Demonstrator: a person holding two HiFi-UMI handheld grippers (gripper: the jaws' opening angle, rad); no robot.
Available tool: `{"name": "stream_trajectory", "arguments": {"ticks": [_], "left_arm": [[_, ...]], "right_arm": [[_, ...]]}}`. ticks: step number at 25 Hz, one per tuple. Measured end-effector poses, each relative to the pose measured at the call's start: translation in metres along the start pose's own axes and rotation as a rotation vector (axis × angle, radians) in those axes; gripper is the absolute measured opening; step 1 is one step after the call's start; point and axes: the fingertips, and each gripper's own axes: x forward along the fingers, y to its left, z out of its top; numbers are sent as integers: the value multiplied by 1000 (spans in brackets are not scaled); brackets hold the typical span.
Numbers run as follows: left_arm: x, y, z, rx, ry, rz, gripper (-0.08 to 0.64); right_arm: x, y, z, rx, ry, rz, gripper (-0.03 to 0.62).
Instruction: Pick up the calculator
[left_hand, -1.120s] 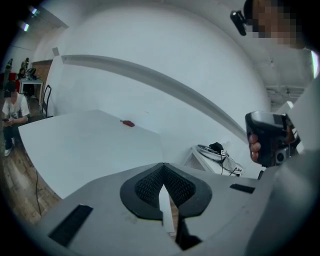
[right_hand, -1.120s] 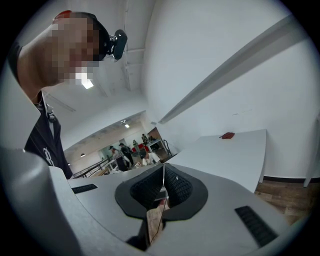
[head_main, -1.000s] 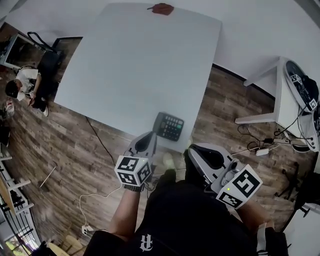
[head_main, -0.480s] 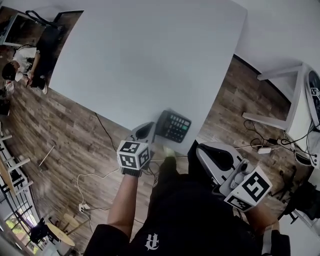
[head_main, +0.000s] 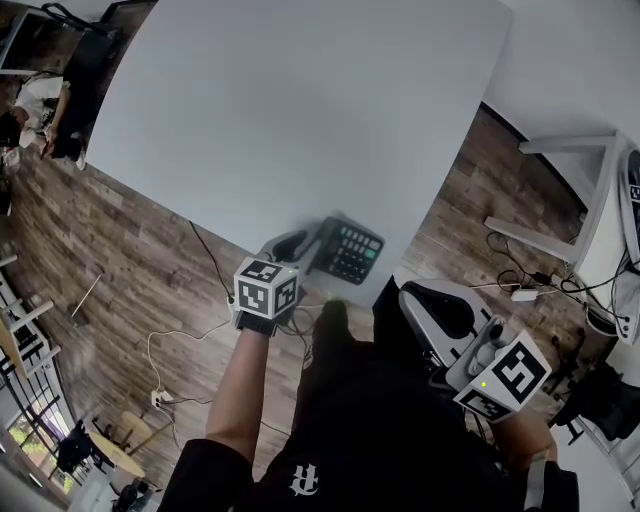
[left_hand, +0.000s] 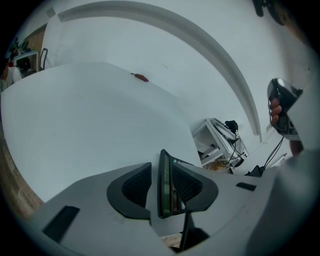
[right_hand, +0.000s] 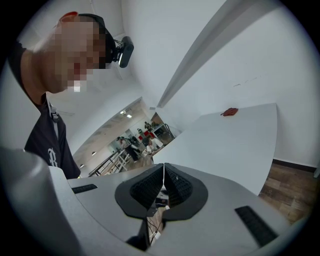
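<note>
Left gripper (head_main: 293, 247) now down at calculator (head_main: 350, 252): jaws opening, its edge between them, seemingly unpinched; right gripper (head_main: 418, 300) pressed together, empty.

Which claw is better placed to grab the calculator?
Left. The left claw is opening with the calculator edge between its jaws; the right claw is shut, away from it.

an open office or lab workroom: a big plain white surface (head_main: 300, 120) on a wood-plank floor (head_main: 130, 260), white walls (right_hand: 165, 40), a second white table (head_main: 598, 190) with gear and trailing cables (head_main: 520, 280), a seated person (head_main: 35, 110) off to one side, and a railed hall with more people (right_hand: 135, 142) beyond.
</note>
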Motion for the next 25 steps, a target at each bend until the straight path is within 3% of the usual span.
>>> {"name": "stream_trajectory", "arguments": {"ticks": [13, 21, 25], "left_arm": [[28, 2, -19, -14, 95, -63, 112], [28, -1, -19, -103, 69, -140, 64], [28, -4, -15, -102, 49, -150, 55]], "right_arm": [[-4, -9, -3, 30, 8, -6, 15], [-10, -7, -4, 35, -2, 7, 15], [-11, -8, -4, 32, -6, 6, 15]]}}
